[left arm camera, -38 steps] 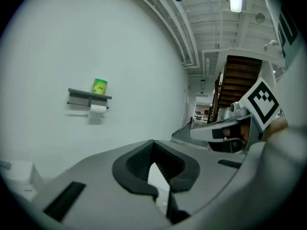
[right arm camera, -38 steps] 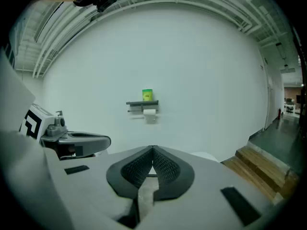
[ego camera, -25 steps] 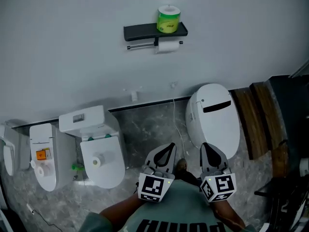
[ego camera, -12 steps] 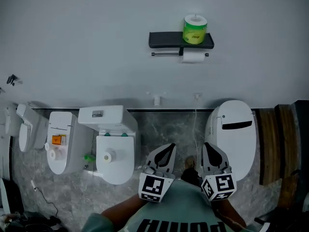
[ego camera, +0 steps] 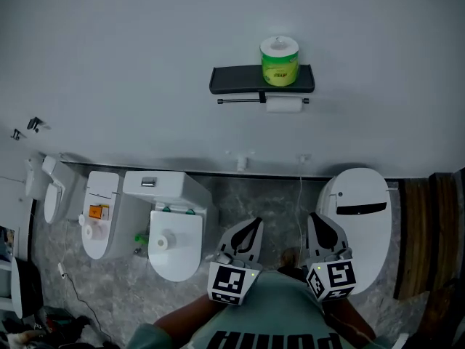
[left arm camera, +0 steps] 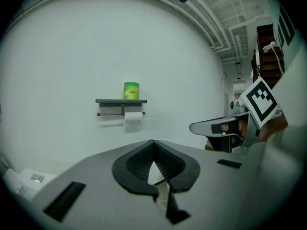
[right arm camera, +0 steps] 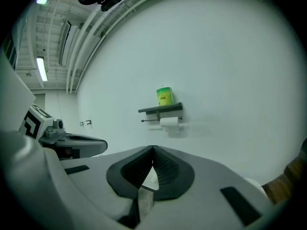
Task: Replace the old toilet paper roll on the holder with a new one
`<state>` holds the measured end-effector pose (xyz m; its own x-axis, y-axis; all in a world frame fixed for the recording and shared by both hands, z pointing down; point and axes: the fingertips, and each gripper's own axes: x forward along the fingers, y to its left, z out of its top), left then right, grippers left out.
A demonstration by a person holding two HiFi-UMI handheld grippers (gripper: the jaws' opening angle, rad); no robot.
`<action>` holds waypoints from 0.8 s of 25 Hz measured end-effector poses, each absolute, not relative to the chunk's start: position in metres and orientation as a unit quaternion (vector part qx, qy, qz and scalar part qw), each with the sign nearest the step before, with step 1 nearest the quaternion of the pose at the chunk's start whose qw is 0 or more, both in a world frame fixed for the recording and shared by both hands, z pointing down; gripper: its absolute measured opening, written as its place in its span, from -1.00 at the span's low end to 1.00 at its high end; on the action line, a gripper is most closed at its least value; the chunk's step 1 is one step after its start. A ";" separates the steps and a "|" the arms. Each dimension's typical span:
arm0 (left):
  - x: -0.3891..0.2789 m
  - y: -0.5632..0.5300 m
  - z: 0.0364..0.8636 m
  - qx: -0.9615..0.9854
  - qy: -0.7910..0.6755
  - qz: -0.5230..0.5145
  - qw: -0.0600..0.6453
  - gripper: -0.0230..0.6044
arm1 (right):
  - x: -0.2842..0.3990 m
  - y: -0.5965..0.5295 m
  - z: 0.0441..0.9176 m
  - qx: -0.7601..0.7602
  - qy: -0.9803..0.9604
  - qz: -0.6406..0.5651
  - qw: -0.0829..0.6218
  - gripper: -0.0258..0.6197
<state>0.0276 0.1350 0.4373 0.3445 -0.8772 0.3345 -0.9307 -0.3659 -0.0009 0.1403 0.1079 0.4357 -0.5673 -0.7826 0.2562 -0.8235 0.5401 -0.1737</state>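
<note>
Hanging on the holder bar under the dark wall shelf, the old toilet paper roll sat just below the green-wrapped new roll standing on that shelf. Left tool and right tool were both clenched, empty, well apart from them.
</note>
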 end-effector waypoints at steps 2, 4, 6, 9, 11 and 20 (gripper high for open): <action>0.033 0.126 0.438 0.809 -0.563 0.145 0.091 -0.91 | 0.145 0.096 0.434 0.451 -0.879 0.140 0.067 -0.90; 0.036 0.119 0.439 0.802 -0.571 0.152 0.090 -0.91 | 0.147 0.086 0.434 0.441 -0.884 0.142 0.059 -0.90; 0.037 0.115 0.442 0.794 -0.580 0.160 0.093 -0.91 | 0.148 0.077 0.435 0.430 -0.889 0.145 0.053 -0.90; 0.031 0.110 0.445 0.782 -0.592 0.168 0.100 -0.91 | 0.147 0.063 0.441 0.420 -0.893 0.152 0.051 -0.90; 0.026 0.106 0.446 0.776 -0.599 0.169 0.104 -0.91 | 0.144 0.056 0.442 0.418 -0.894 0.155 0.050 -0.90; 0.003 0.055 0.453 0.801 -0.571 0.147 0.106 -0.91 | 0.127 0.018 0.442 0.456 -0.874 0.158 0.062 -0.90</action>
